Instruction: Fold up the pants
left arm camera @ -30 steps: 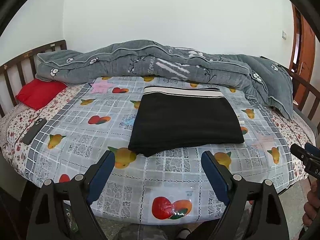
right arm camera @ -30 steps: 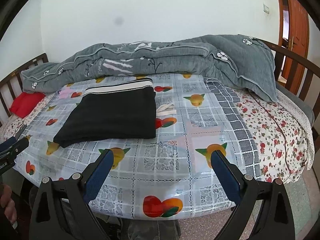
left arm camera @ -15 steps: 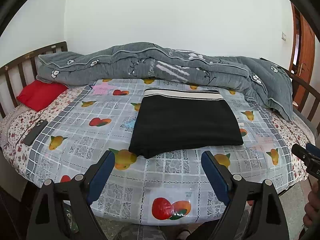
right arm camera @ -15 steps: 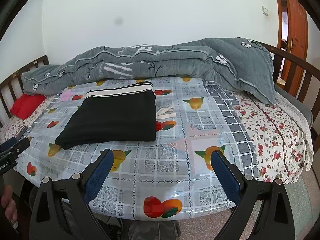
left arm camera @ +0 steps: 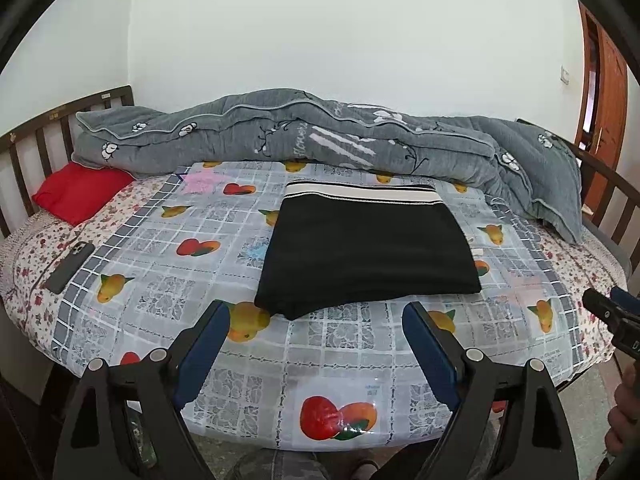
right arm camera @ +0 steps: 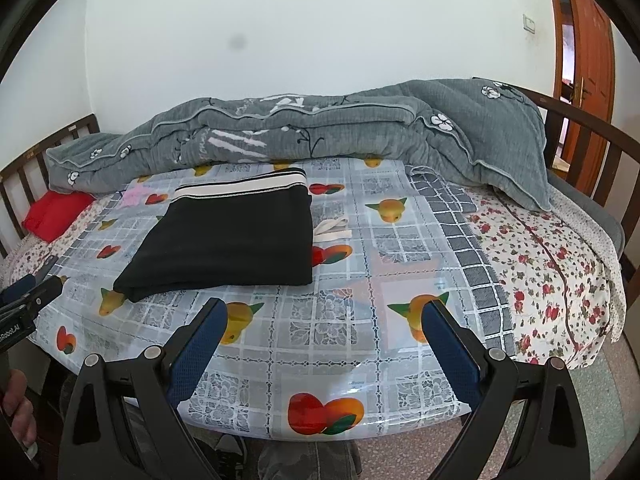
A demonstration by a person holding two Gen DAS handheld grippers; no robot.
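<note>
- The left hand-held gripper (left arm camera: 316,334) is spread wide, holding nothing, above the bed's near edge.
- The right hand-held gripper (right arm camera: 326,330) is equally wide and empty.
- The black pants (left arm camera: 368,248) lie folded on the fruit-print cover (left arm camera: 160,280), beyond both.
- A grey quilt (left arm camera: 320,136) is bunched behind.

Pants (left arm camera: 368,248) mid-bed (left arm camera: 344,364) — quilt (left arm camera: 304,132) behind, phone (left arm camera: 69,261) far left.

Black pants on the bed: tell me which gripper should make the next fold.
Probably left. The left gripper faces the black pants squarely, their near edge just beyond its open fingers. From the right gripper, also open, they lie off to the left.
</note>
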